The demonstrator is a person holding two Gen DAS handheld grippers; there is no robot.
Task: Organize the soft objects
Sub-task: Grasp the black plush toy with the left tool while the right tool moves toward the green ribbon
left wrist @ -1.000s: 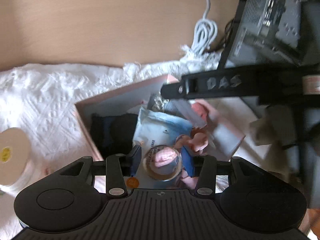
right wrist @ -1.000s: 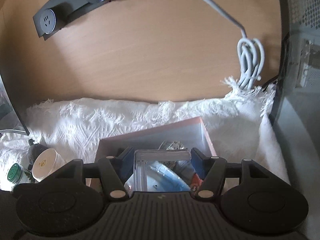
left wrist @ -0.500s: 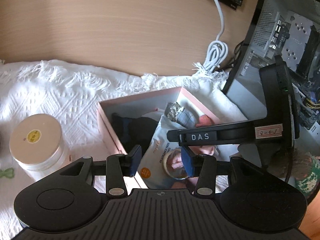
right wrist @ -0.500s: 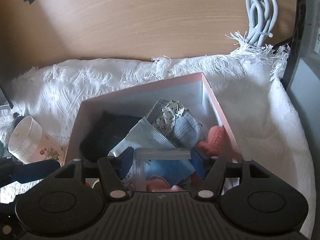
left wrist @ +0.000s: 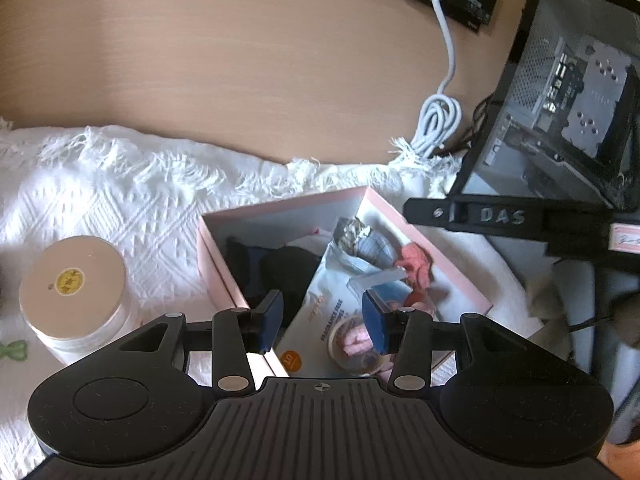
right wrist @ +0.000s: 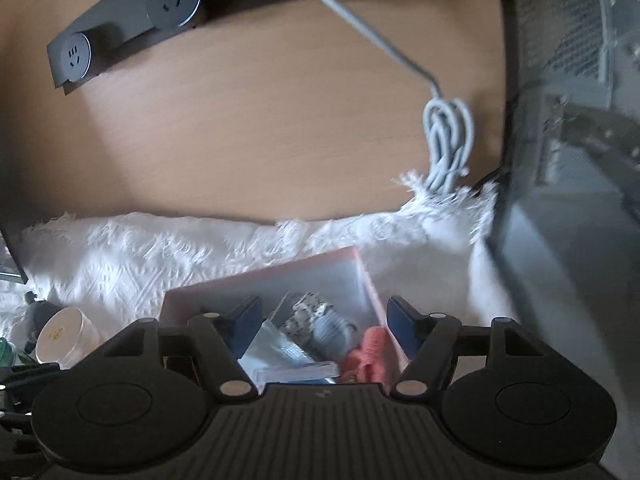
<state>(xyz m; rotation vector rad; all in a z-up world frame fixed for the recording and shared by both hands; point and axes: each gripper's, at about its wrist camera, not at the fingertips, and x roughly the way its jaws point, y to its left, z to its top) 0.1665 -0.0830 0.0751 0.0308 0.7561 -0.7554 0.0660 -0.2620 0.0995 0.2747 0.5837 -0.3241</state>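
Observation:
A pink open box (left wrist: 280, 208) lies on the white fringed cloth. It holds a dark cloth (left wrist: 280, 268), rolled grey-blue socks (left wrist: 368, 248), a pink knit piece (left wrist: 418, 264), a white wipes packet (left wrist: 320, 304) and a tape roll (left wrist: 354, 346). A clear plastic case (right wrist: 296, 372) lies loose on the packet. My left gripper (left wrist: 322, 320) hovers open over the box's near side with nothing between its pads. Over the same box (right wrist: 260, 276), my right gripper (right wrist: 322, 320) has its jaws opening, and the pads touch nothing.
A round jar with a pale lid (left wrist: 72, 284) stands left of the box. A coiled white cable (left wrist: 438, 124) and a power strip (right wrist: 128, 28) lie on the wooden desk behind. A computer case (left wrist: 568, 88) walls the right side. The other tool's black DAS bar (left wrist: 500, 216) crosses at right.
The right gripper's jaws have spread and let go of the clear case, which now lies in the box. The right view has tilted up. The left gripper has hardly moved.

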